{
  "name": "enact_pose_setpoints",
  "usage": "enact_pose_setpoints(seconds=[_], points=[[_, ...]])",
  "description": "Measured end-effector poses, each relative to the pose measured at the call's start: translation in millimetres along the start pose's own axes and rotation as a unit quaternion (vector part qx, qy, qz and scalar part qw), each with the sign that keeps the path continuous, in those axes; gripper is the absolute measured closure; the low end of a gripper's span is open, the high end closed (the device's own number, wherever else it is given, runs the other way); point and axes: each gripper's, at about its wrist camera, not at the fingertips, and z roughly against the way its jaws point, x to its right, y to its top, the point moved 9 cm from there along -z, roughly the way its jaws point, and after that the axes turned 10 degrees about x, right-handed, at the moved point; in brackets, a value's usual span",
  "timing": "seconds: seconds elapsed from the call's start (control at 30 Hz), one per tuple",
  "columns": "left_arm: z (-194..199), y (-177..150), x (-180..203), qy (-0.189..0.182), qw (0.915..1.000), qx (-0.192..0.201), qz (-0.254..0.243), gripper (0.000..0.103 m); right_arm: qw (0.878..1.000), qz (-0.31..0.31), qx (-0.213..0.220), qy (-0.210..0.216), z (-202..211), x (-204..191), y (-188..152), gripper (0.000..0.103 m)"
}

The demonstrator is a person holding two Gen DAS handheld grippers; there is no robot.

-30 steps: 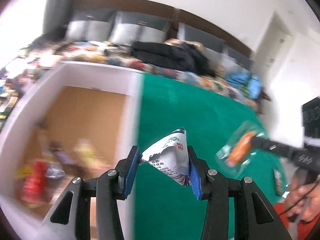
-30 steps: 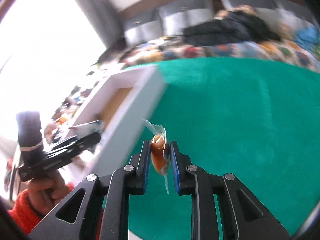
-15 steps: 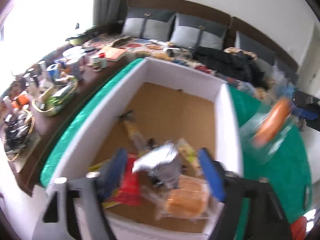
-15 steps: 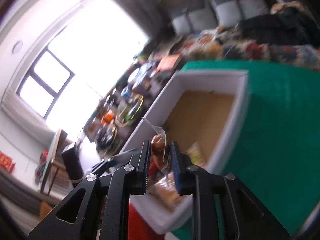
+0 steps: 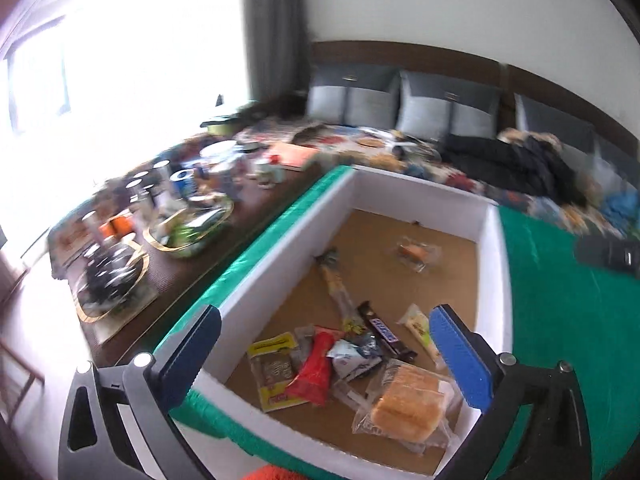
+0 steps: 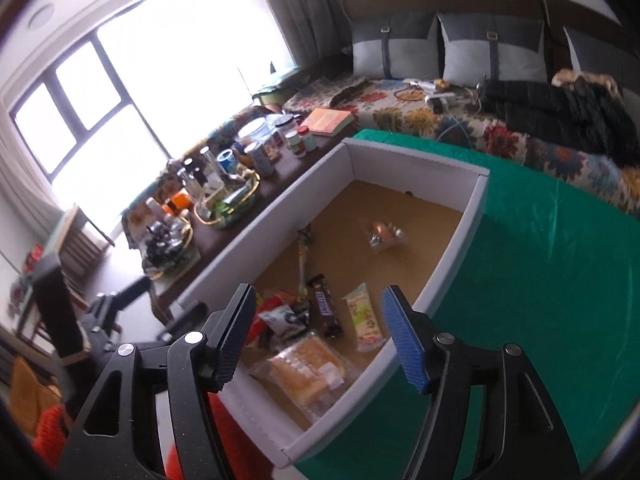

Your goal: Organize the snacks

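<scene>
A white cardboard box [image 5: 490,264] [image 6: 464,236] with a brown floor sits on the green table. It holds several snacks: a bagged bread bun [image 5: 408,408] [image 6: 306,364], a Snickers bar [image 5: 386,330] [image 6: 324,306], a red packet [image 5: 316,368], a white-and-blue packet [image 5: 352,356] [image 6: 284,318] and a clear-wrapped sausage [image 5: 416,252] [image 6: 384,234] near the far end. My left gripper [image 5: 326,354] is open and empty above the box's near end. My right gripper [image 6: 318,332] is open and empty over the box's near right rim.
The green tablecloth [image 6: 560,280] spreads right of the box. A dark side table [image 6: 208,236] at left carries jars, bottles and gold-rimmed trays. A sofa bed [image 6: 460,120] with cushions and a black coat [image 6: 560,112] lies behind. The right gripper's body [image 5: 608,256] shows in the left wrist view.
Both grippers swung from the green table over the box and opened. The white-and-blue packet left my left gripper, the sausage left my right gripper; both now lie in the box.
</scene>
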Motion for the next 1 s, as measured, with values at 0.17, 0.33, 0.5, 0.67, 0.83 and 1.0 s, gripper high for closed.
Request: enact_pose_setpoints(seconds=[0.17, 0.33, 0.5, 0.67, 0.83, 1.0], points=[[-2.0, -14.5, 2.4, 0.035, 0.9978, -0.039, -0.041, 0.0, 0.999, 0.029, -0.018, -0.035, -4.5, -2.4, -14.6, 0.033], [-2.9, -22.7, 3.6, 0.035, 0.9969, -0.064, -0.028, 0.0, 0.997, 0.046, -0.03, -0.056, -9.3, -5.8, -22.4, 0.03], [-3.3, -24.5, 0.6, 0.003, 0.997, -0.077, 0.011, 0.0, 0.996, 0.039, -0.049, -0.071, -16.1, -0.3, -30.4, 0.03], [-2.0, -22.4, -0.6, -0.013, 0.996, -0.084, 0.027, 0.0, 0.995, 0.042, -0.055, -0.076, -20.2, -1.0, -35.9, 0.03], [0.3, -18.0, -1.8, -0.012, 0.9968, -0.076, 0.022, 0.0, 0.994, 0.048, -0.059, -0.076, -25.3, -5.9, -37.7, 0.03], [0.0, -14.5, -4.2, -0.01, 0.9971, -0.073, 0.019, 0.0, 0.994, 0.055, -0.059, -0.078, -27.7, -8.7, -37.0, 0.03]])
